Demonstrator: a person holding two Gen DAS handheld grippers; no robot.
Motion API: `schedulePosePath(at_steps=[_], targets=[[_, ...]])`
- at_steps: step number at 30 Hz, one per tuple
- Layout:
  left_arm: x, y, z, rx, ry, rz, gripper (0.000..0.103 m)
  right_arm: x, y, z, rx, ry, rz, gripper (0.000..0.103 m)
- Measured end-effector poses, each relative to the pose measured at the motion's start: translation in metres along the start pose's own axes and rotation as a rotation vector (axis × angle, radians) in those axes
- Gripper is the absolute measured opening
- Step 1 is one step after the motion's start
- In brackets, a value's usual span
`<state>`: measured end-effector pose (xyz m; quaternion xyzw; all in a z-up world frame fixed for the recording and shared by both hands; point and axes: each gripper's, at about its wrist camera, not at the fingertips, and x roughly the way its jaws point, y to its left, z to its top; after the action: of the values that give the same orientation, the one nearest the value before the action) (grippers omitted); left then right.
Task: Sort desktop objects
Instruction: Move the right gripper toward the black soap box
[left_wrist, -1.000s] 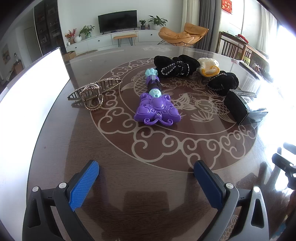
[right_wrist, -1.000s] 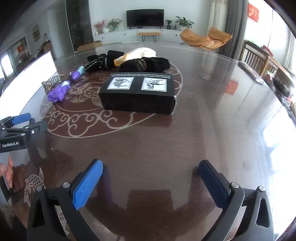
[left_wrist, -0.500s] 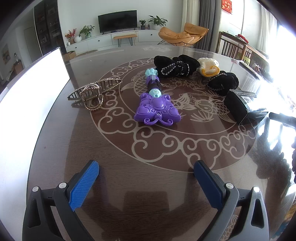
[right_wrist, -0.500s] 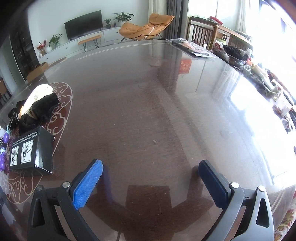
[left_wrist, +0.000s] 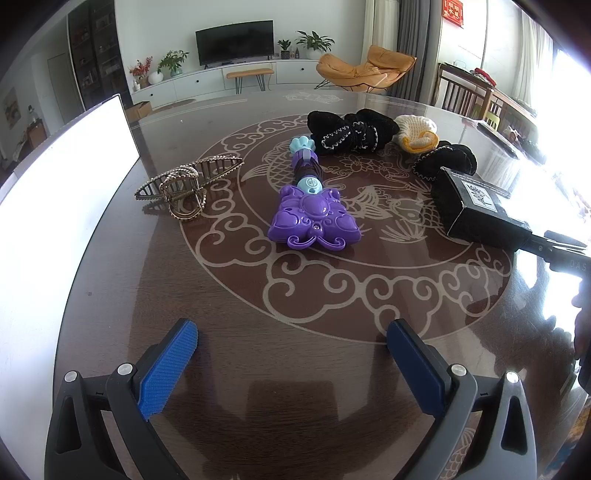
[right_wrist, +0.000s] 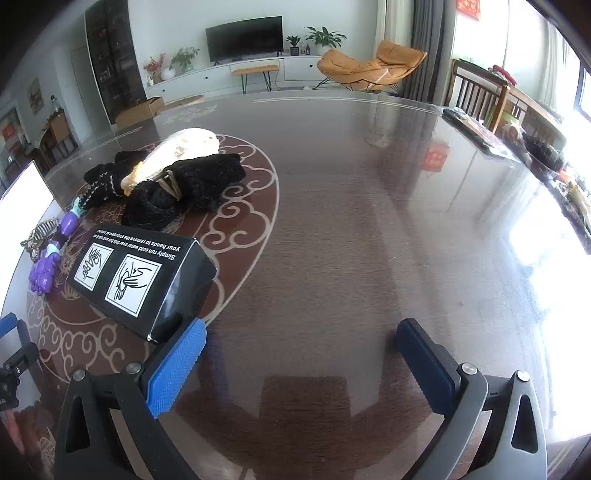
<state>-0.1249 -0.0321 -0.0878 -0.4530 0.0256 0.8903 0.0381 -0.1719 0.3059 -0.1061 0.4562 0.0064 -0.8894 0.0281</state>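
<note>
Black box's (right_wrist: 142, 280) printed hand-washing label only in right view; both hand-held grippers (left_wrist: 291, 354) (right_wrist: 301, 350) released, empty.

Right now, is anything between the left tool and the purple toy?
Nothing visible. The left tool is open over bare table, and the purple toy lies straight ahead; the hair clip sits off to its left.

Home living room, television (left_wrist: 234, 41), orange lounge chair (left_wrist: 365, 70), sideboard (left_wrist: 221, 79)

Table (left_wrist: 229, 369) layout, left wrist view

Toy (left_wrist: 312, 214) at centre; hair clip (left_wrist: 186, 182) at 9 o'clock; box (left_wrist: 476, 210) at 3 o'clock; socks (left_wrist: 354, 134) at 12 o'clock.
</note>
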Motion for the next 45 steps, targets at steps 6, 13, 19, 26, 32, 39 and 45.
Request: schedulePosePath(at_steps=[6, 13, 19, 26, 32, 39, 45], targets=[[0.0, 0.0, 0.0, 0.0, 0.0, 0.0, 0.103, -0.009, 0.024, -0.014, -0.073, -0.008, 0.073, 0.103], [0.0, 0.0, 0.0, 0.0, 0.0, 0.0, 0.103, -0.023, 0.066, -0.034, -0.235, 0.02, 0.186, 0.103], [0.0, 0.0, 0.0, -0.001, 0.0, 0.0, 0.103, -0.042, 0.073, -0.042, -0.335, 0.022, 0.159, 0.103], [0.0, 0.0, 0.0, -0.001, 0.0, 0.0, 0.103, -0.053, 0.082, -0.003, -0.35, -0.024, 0.162, 0.103], [0.0, 0.0, 0.0, -0.001, 0.0, 0.0, 0.103, -0.037, 0.121, 0.021, -0.397, -0.007, 0.199, 0.103], [0.0, 0.0, 0.0, -0.001, 0.0, 0.0, 0.103, 0.008, 0.148, 0.029, -0.54, 0.057, 0.057, 0.103], [0.0, 0.0, 0.0, -0.001, 0.0, 0.0, 0.103, 0.026, 0.122, 0.045, -0.418, 0.156, 0.14, 0.103]])
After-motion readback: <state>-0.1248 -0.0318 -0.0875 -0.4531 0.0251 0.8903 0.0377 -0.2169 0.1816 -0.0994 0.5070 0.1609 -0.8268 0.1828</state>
